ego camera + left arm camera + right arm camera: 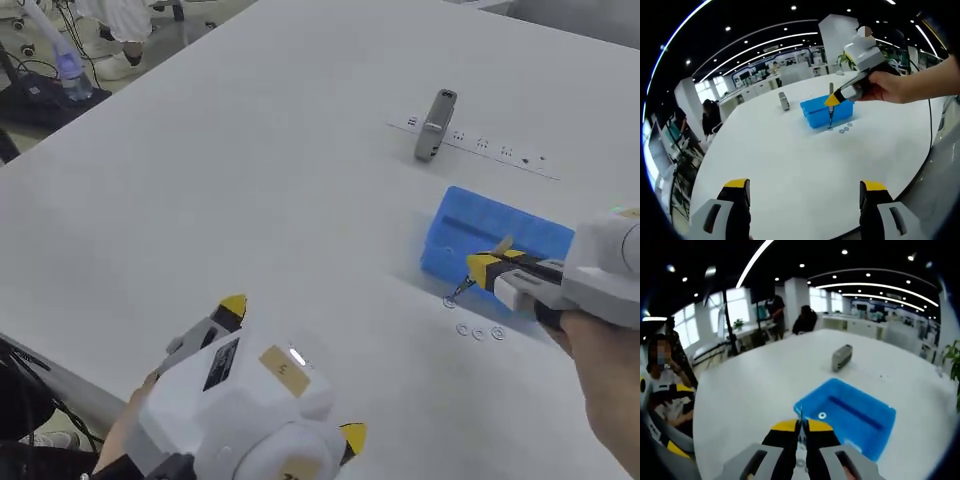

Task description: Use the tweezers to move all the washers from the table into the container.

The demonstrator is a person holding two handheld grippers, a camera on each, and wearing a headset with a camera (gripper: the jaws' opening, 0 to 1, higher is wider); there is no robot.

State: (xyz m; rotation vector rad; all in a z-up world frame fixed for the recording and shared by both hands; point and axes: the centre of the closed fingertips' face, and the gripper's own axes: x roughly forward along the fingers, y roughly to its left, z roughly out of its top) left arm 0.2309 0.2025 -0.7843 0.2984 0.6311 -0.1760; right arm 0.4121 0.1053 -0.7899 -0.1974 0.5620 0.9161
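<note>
R gripper (pixel 801 427) pinching tweezers (pixel 830 106), tips down by washers (pixel 843 130).
L gripper (pixel 804 186) jaws spread, idle. Washers lie on table (pixel 250 180) just beside blue container (pixel 500 235); one's inside. Risk, imo: my tips skid on a flat washer and flick it away.

A blue rectangular container (pixel 500 238), open at the top, sits flat on the white surface (pixel 250 200). One small ring lies inside it on the floor (pixel 822 415). Four more washers (pixel 478 334) lie flat on the surface just beside the container's near edge, three in a short row and one a little apart. The thin metal tweezers (pixel 830 107) are clamped in the right gripper (pixel 490 268), pointing down, tips at the lone washer.
</note>
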